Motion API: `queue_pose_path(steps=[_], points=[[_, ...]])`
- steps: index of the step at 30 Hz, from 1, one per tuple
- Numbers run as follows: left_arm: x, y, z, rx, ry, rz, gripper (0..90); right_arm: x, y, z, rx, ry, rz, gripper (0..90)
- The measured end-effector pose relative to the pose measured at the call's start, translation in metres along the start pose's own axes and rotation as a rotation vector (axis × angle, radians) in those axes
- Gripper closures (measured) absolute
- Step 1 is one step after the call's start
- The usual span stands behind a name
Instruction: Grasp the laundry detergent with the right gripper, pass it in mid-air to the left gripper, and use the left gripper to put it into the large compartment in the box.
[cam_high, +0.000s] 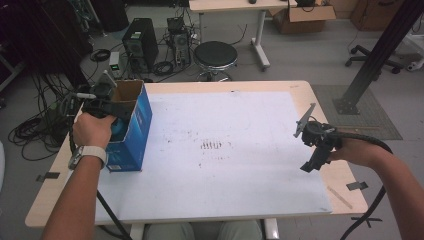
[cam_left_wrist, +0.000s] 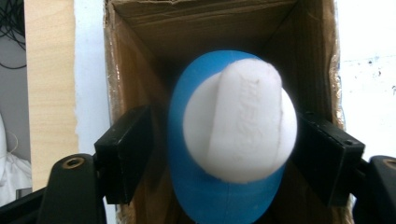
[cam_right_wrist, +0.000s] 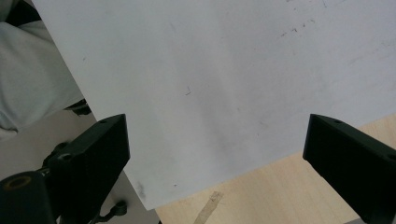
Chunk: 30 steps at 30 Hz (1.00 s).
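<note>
While the blue-and-white ball (cam_left_wrist: 233, 140) sits in the open top of the blue carton (cam_high: 137, 127) at the left edge of the table (cam_high: 320, 172), I note how it should handle: it looks light and smooth, a rounded body with a white face crossed by a raised white band, probably stiff plastic or firm foam, and I judge it slippery on the curve. The best hold is across its widest part, one jaw on each flank, since higher up it would likely squirt out. In the left gripper view my left gripper (cam_left_wrist: 229, 154) has its jaws set either side of the ball; the right jaw is at or touching the white face, the left jaw stands just off the blue side with a sliver of gap, so I record it as partly closed around the ball and cannot tell whether the grip is actually made. The brown cardboard walls crowd both jaws, leaving little room. My right gripper (cam_right_wrist: 215, 154) hangs over the near right corner of the white sheet (cam_right_wrist: 224, 70), jaws wide apart, holding nothing, well apart from the carton.
</note>
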<state>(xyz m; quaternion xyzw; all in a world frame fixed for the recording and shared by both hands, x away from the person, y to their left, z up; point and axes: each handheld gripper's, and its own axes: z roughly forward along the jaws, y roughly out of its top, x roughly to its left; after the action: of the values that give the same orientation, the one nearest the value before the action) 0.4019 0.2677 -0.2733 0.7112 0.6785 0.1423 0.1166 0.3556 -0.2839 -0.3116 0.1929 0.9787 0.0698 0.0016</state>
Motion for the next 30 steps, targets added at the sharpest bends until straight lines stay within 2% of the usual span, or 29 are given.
queue_pose_path(steps=[10, 19, 30], points=[[-0.001, 0.000, -0.014, 0.010, -0.001, -0.019, 15.8, 0.003, -0.001, -0.006, -0.013, -0.011, 0.006, 6.9], [-0.003, 0.000, -0.037, -0.006, 0.001, -0.004, 13.6, 0.006, 0.000, -0.012, -0.023, -0.020, 0.001, 6.8], [-0.006, -0.001, -0.057, 0.019, -0.018, 0.018, 12.3, 0.009, 0.004, -0.017, -0.028, -0.027, -0.009, 6.9]])
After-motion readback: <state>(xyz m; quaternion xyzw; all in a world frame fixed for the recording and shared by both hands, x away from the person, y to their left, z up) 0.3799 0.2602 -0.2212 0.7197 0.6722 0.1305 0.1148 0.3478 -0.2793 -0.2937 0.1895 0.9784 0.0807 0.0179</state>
